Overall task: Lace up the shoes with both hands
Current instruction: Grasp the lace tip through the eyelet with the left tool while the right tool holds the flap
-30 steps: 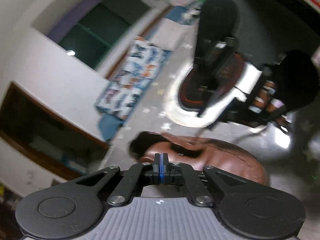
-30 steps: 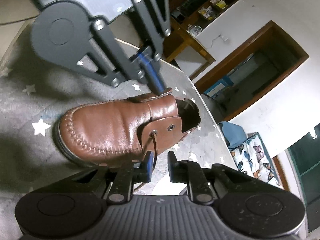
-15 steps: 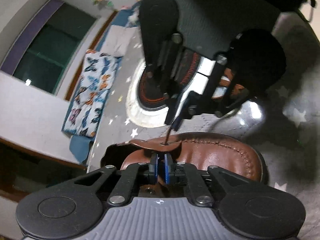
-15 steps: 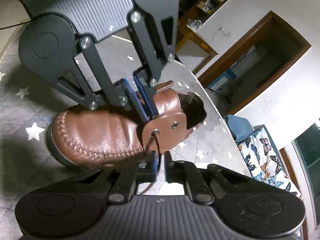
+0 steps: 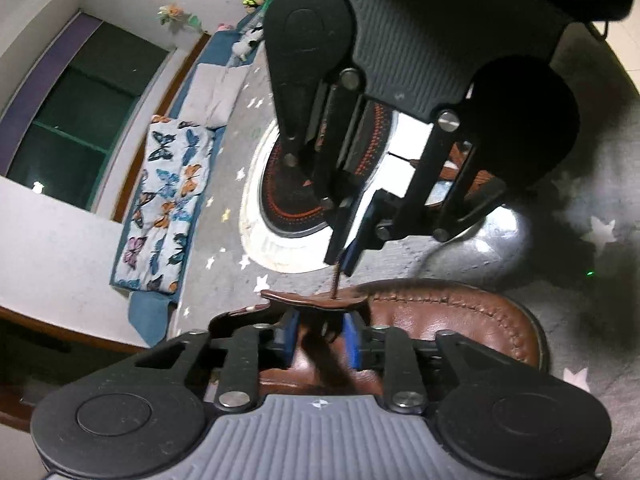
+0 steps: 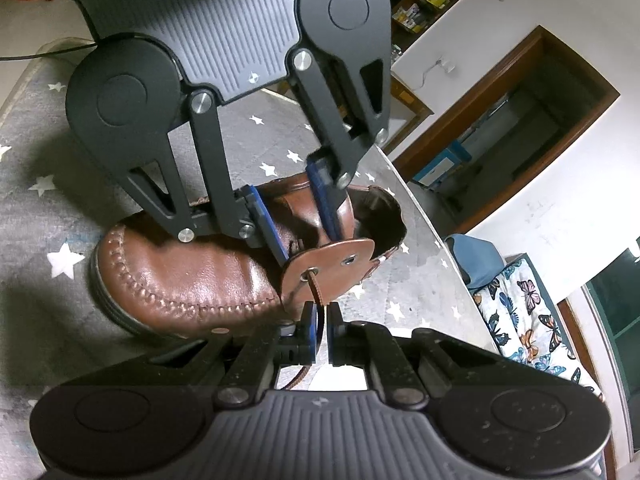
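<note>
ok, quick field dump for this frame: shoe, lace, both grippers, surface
shoe: brown leather shoe with stitched toe, on its sole
lace: brown lace through the front eyelet of the near flap
right gripper: shut on lace, just outside the flap
left gripper: jaws have just been opening, astride the shoe's tongue, nothing pinched
surface: grey cloth with white stars

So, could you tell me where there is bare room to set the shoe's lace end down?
Bare starred cloth lies free beyond the shoe's toe. Crowded: left gripper over the tongue, right gripper pinching the lace.
</note>
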